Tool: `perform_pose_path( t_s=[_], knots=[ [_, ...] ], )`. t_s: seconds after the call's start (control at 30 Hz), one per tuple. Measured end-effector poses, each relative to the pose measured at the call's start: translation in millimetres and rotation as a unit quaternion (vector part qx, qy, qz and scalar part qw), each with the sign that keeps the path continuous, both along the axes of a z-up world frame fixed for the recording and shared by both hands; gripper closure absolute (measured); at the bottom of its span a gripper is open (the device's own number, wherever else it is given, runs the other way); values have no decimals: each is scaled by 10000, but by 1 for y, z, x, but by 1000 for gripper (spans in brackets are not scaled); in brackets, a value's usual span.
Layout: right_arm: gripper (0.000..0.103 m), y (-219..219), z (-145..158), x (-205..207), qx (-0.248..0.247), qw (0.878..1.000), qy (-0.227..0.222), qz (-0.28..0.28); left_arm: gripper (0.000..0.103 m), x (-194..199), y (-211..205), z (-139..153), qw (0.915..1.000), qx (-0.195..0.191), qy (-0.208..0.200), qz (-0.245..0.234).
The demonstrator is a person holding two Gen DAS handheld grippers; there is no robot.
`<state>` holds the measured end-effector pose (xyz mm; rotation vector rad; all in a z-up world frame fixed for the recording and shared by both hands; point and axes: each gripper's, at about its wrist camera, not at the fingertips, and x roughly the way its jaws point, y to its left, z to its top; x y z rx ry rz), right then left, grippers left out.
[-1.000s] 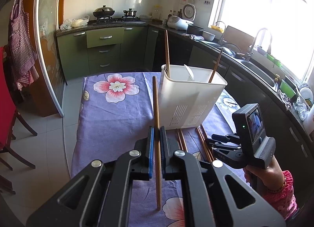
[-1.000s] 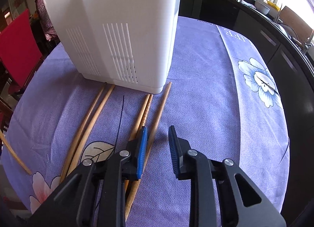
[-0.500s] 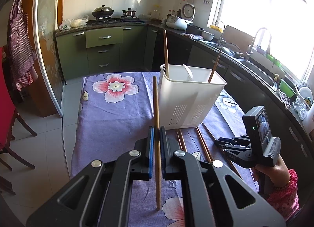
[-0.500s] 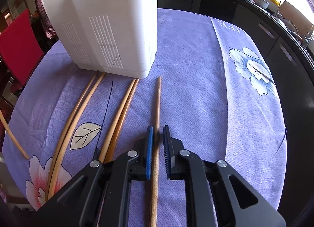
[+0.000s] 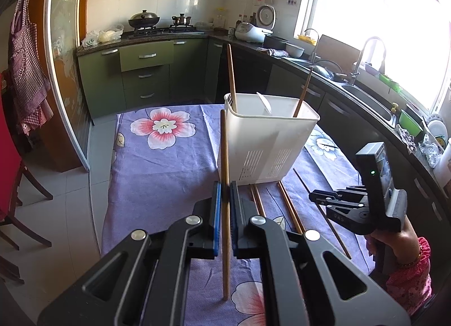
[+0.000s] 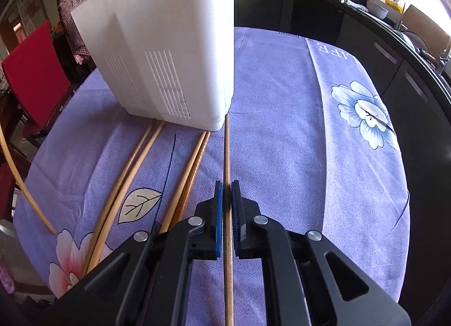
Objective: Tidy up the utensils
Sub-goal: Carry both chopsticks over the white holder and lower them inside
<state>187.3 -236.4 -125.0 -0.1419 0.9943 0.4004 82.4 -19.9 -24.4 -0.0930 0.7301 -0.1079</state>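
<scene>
My left gripper (image 5: 225, 189) is shut on a wooden chopstick (image 5: 224, 151) and holds it upright above the purple floral tablecloth, just left of the white utensil holder (image 5: 267, 142). Two chopsticks and a white spoon stand in the holder. My right gripper (image 6: 227, 189) is shut on another chopstick (image 6: 226, 151) that lies along the cloth, its far end beside the holder's corner (image 6: 174, 52). The right gripper also shows in the left wrist view (image 5: 315, 195), low at the right of the holder.
Several more chopsticks (image 6: 135, 162) lie on the cloth in front of the holder, left of my right gripper. A red chair (image 6: 36, 72) stands at the table's left. Kitchen counters and a sink (image 5: 366, 95) run along the right.
My right gripper moved right from the chopstick pair, closed on a single chopstick and now holds it, closer to the holder. My left gripper kept its chopstick and barely moved.
</scene>
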Motion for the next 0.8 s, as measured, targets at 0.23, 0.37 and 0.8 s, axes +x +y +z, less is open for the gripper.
perform_pose_path(
  t_s=[0.23,0.37,0.8],
  knots=[
    [96,-26,53,-33,513,9967,-624,-106,97,-7,-1,6,10000,20,-93,-11],
    [96,-39,76,-50,704,9935,-889,-141,97,-10,-3,9,9999,60,-125,-47],
    [96,-57,100,-80,978,9884,-1156,-120,97,-17,-10,20,9996,119,-247,-98]
  ],
)
